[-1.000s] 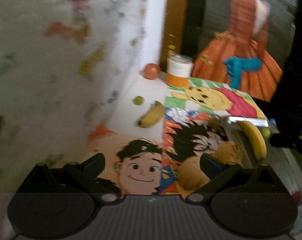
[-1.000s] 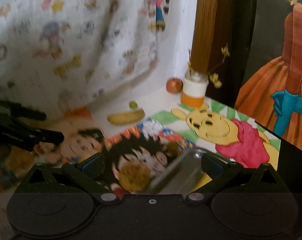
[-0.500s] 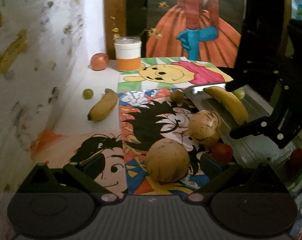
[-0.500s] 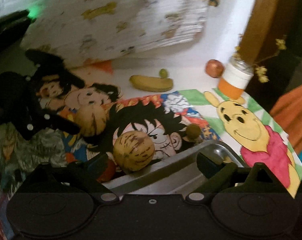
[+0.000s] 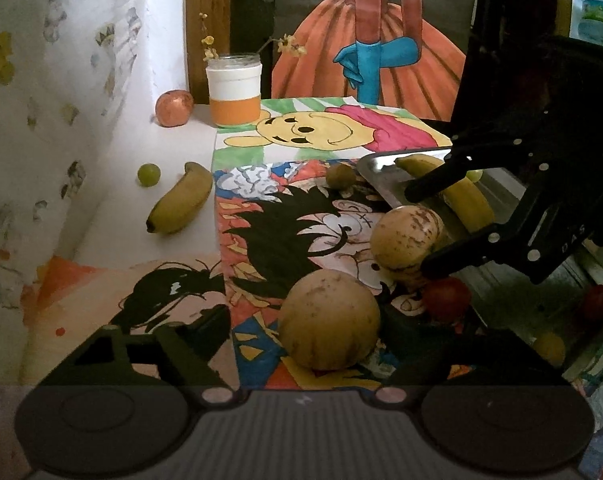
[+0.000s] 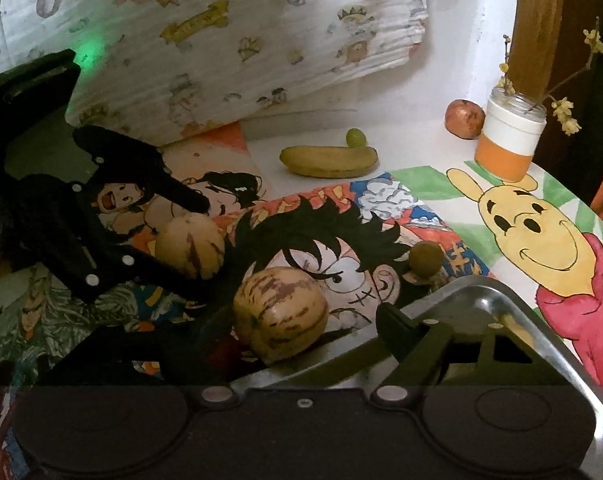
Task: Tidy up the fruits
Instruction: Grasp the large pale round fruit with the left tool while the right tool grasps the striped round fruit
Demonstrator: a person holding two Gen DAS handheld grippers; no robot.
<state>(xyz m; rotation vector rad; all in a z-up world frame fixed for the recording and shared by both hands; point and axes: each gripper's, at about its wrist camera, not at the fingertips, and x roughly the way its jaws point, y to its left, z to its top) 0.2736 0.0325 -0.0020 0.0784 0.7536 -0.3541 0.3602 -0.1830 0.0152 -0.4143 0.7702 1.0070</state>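
Two tan speckled melons lie on the cartoon mat. My left gripper (image 5: 301,320) is open with the nearer melon (image 5: 328,320) between its jaws. My right gripper (image 6: 297,320) is open around the other melon (image 6: 280,312), beside the steel tray (image 6: 477,300). In the left wrist view the right gripper (image 5: 417,232) straddles that melon (image 5: 405,240), and the tray (image 5: 385,180) holds a banana (image 5: 467,200) and a green grape (image 5: 475,175). A red fruit (image 5: 447,298) lies by the tray. A loose banana (image 5: 179,204), grape (image 5: 148,174), apple (image 5: 173,108) and small brown fruit (image 5: 340,175) lie farther back.
A white-and-orange jar (image 5: 233,88) with twigs stands at the back by the wall. A patterned cloth (image 6: 221,40) hangs along the left side. Another red fruit (image 5: 595,300) and a yellow one (image 5: 549,348) lie at the right edge.
Both grippers have moved forward and down onto the mat. Each now has a melon between its open jaws.
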